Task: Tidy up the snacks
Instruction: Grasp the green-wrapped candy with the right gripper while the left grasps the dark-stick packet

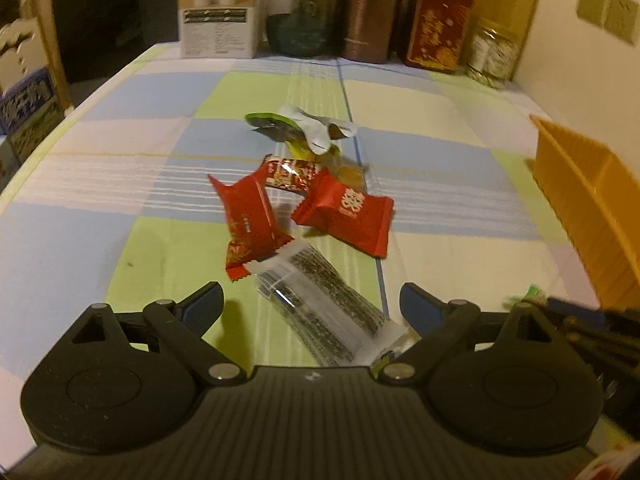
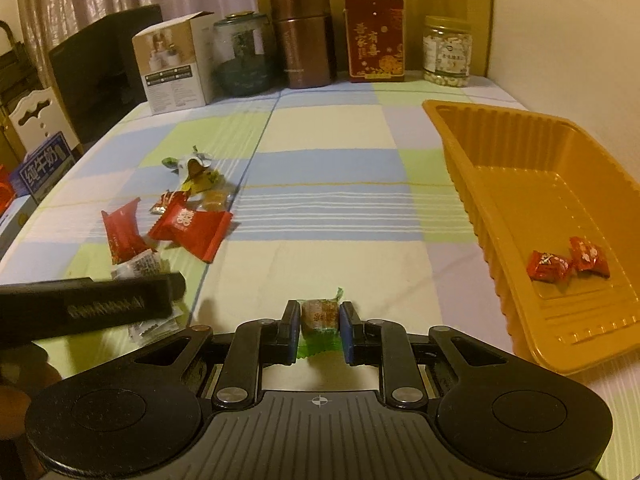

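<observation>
Right wrist view shows, closest to the camera, the right claw point(image 2: 320, 320) closed on a small candy in a green wrapper point(image 2: 319, 316), which sits between the two blue pads. The orange tray point(image 2: 460, 148) lies ahead and to the right of this claw, near it, and two red candies point(image 2: 568, 264) are already inside. So the move that comes next is, I think, a carry forward and to the right, over the near wall of the tray.

On the left wrist view, the left claw point(image 1: 310, 306) stands wide open and holds nothing. A clear packet with dark sesame bars point(image 1: 320, 304) lies between its fingers, not pressed by them. Its long axis runs diagonally, from far-left to near-right, so the pads would meet it at an angle. Further on the checked worktop point(image 1: 100, 208) are two red packets point(image 1: 344, 216), then a patterned red one point(image 1: 292, 174), and the green and white wrappers point(image 1: 304, 130) last. The left hand is clearly nearer to this pile.
</observation>
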A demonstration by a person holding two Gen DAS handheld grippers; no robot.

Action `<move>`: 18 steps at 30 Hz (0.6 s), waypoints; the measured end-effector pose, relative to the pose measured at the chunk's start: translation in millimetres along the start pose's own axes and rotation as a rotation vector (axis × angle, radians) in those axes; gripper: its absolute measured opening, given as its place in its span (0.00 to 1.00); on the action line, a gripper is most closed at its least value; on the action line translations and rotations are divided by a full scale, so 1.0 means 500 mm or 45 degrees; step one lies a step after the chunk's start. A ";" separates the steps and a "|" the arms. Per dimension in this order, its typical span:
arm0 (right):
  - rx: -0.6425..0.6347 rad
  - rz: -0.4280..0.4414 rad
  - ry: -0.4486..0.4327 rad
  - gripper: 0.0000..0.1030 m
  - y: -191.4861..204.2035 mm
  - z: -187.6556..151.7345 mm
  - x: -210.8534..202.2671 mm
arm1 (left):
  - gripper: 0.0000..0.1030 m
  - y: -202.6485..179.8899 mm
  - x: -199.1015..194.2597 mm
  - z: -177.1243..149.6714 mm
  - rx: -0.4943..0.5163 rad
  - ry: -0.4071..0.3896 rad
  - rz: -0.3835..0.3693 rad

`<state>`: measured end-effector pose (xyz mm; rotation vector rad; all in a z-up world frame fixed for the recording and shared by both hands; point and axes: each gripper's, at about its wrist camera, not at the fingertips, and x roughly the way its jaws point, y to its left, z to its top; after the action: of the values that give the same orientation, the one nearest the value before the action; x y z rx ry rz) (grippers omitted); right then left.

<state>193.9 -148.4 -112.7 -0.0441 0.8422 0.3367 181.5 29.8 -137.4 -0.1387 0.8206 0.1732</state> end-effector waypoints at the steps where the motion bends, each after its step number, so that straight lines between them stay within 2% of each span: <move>1: 0.003 0.000 0.000 0.21 -0.002 0.000 0.000 | 0.88 0.000 0.002 -0.003 0.022 0.000 0.012; 5: 0.021 0.002 -0.001 0.21 -0.006 -0.002 0.001 | 0.88 0.014 -0.002 -0.014 0.052 0.008 0.013; 10: 0.039 0.005 -0.006 0.21 -0.007 -0.001 0.001 | 0.82 0.029 -0.021 -0.019 0.104 -0.005 0.022; 16: 0.049 0.005 -0.004 0.21 -0.008 -0.003 0.002 | 0.67 0.015 -0.007 -0.004 0.173 -0.022 -0.012; 18: 0.053 0.004 -0.003 0.21 -0.011 -0.003 0.002 | 0.58 0.006 -0.001 0.000 0.213 -0.015 -0.018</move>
<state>195.3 -153.5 -115.0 -0.0039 0.8466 0.3217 180.7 32.6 -137.3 0.0140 0.8188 0.0913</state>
